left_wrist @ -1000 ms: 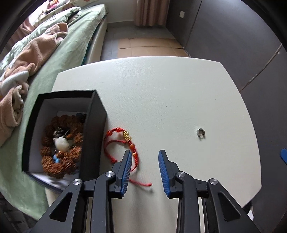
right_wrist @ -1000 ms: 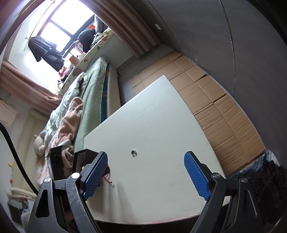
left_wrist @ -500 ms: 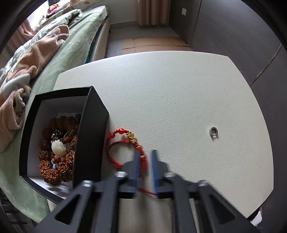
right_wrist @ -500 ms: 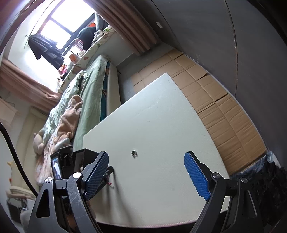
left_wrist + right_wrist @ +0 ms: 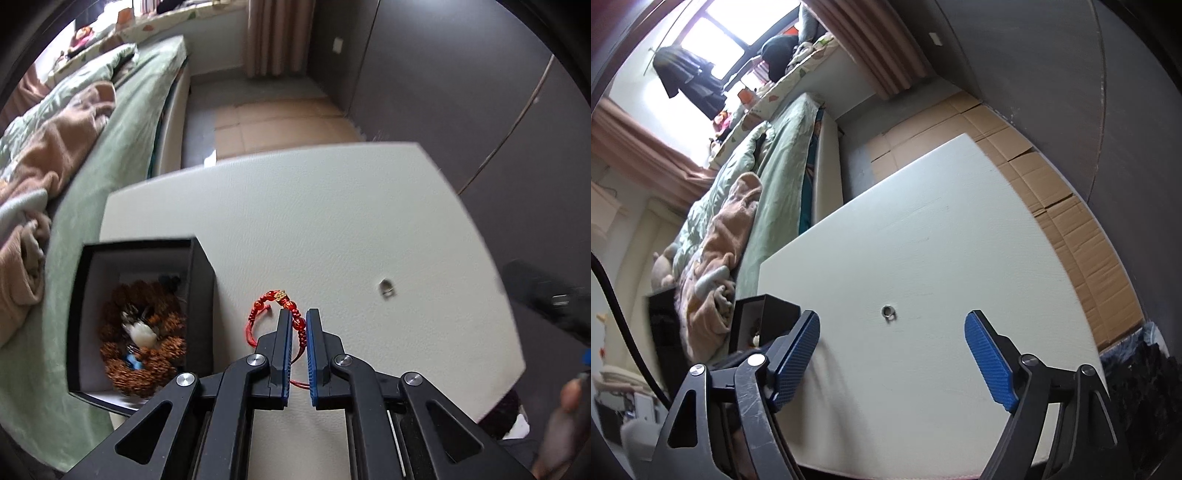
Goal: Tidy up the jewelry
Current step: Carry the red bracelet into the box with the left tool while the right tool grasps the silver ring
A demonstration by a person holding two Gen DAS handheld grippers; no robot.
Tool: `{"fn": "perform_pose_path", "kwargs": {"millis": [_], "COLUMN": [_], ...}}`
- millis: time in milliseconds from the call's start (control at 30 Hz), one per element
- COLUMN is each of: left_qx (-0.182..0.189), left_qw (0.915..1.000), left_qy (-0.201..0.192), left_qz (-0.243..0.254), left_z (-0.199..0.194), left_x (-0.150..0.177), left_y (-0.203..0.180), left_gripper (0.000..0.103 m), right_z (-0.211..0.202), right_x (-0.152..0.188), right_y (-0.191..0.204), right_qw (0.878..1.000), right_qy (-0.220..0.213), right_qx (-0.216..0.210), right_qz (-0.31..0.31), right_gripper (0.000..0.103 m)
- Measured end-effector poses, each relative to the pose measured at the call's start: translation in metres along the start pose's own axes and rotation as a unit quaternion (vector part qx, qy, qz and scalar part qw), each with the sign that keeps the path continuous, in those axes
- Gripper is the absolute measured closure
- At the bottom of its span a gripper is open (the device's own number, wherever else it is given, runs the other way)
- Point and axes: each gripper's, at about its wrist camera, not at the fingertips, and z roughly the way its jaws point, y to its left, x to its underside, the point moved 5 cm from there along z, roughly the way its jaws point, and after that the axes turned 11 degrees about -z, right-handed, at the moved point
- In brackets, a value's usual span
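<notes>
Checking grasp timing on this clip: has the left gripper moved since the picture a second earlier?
Yes. The left gripper has closed from wide open onto the red bracelet beside the black box, the bracelet's beaded side now pinched between its pads.

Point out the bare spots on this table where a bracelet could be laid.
The table is bare across its far half, beyond the ring, and along its right side past the ring. The near left is crowded: the black box with brown beads sits there, and the left gripper pinches the red bracelet beside it.
</notes>
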Motion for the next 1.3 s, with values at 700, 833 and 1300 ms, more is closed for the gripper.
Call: {"fn": "perform_pose_path", "kwargs": {"millis": [700, 833, 1300], "left_qx": [0.11, 0.119, 0.174], "left_qw": [0.9871, 0.9843, 0.9688], "left_qy": [-0.046, -0.051, -0.075], "left_qz": [-0.107, -0.12, -0.16], "left_z": [-0.052, -0.059, -0.079], "left_x": [-0.029, -0.03, -0.037], "left_y": [0.078, 0.09, 0.114], "left_gripper": [0.096, 0.096, 0.096], "right_z": [0.076, 0.085, 0.091], "right_x": [-0.001, -0.001, 0.005], "right_y": [0.028, 0.031, 0.034], "right_qw": [0.992, 0.987, 0.971], "right_qy": [0.092, 0.102, 0.122], "right_qx": [0.036, 0.073, 0.136], "right_qz": [-0.078, -0.103, -0.156], "right_gripper": [0.066, 0.067, 0.089]}}
